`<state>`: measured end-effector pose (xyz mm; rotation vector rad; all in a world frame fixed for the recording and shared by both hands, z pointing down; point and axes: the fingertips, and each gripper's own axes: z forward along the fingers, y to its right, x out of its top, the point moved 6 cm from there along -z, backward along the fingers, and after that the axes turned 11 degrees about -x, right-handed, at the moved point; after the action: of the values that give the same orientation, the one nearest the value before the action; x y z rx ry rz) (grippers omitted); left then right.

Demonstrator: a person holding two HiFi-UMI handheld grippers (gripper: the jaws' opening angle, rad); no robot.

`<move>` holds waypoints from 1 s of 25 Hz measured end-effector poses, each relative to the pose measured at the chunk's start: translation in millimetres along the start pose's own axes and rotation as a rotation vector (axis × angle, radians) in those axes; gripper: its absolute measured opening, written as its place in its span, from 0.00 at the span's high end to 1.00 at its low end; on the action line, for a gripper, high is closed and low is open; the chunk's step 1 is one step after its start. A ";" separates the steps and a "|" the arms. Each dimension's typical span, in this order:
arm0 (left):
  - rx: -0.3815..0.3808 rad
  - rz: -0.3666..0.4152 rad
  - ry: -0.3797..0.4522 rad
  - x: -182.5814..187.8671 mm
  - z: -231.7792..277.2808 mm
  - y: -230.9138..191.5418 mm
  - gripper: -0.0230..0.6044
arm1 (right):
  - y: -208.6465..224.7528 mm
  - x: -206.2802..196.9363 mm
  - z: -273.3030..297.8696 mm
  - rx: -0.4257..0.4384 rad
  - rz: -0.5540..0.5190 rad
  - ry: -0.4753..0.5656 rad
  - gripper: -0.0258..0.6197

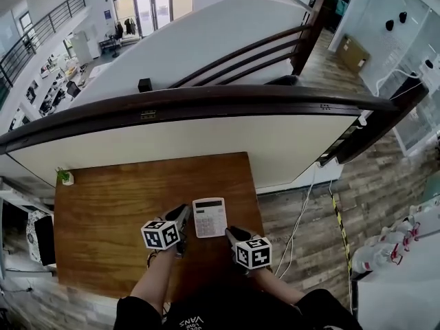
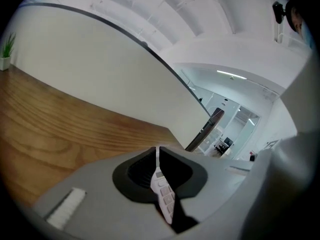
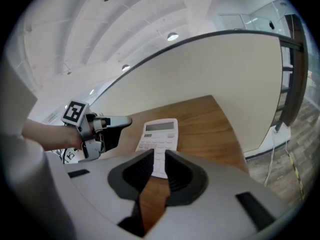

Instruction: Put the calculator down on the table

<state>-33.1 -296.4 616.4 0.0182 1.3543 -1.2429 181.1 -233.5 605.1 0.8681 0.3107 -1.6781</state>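
A white calculator [image 1: 210, 217] lies face up and level over the near right part of the wooden table [image 1: 110, 205]; I cannot tell whether it rests on the wood. My left gripper [image 1: 184, 217] is at its left edge, shut on it. In the left gripper view the calculator [image 2: 163, 191] shows edge-on, pinched between the jaws. My right gripper [image 1: 231, 233] is just behind the calculator's near right corner. In the right gripper view a narrow gap stays between its jaws [image 3: 160, 157], with the calculator's [image 3: 160, 133] near end and bare wood showing through it, and nothing is pinched.
A small potted plant [image 1: 65, 177] stands at the table's far left corner. A white wall topped by a dark curved handrail [image 1: 206, 98] runs behind the table. The table's right edge drops to a wooden floor with a cable [image 1: 302, 212].
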 end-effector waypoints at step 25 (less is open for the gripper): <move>-0.092 0.081 0.044 -48.6 -111.5 97.0 0.95 | -53.6 -15.2 -82.1 -0.038 -0.060 0.148 0.92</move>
<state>-34.4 -153.0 556.3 0.0362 1.4339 -1.1175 163.6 -155.6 546.3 0.9647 0.4724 -1.6614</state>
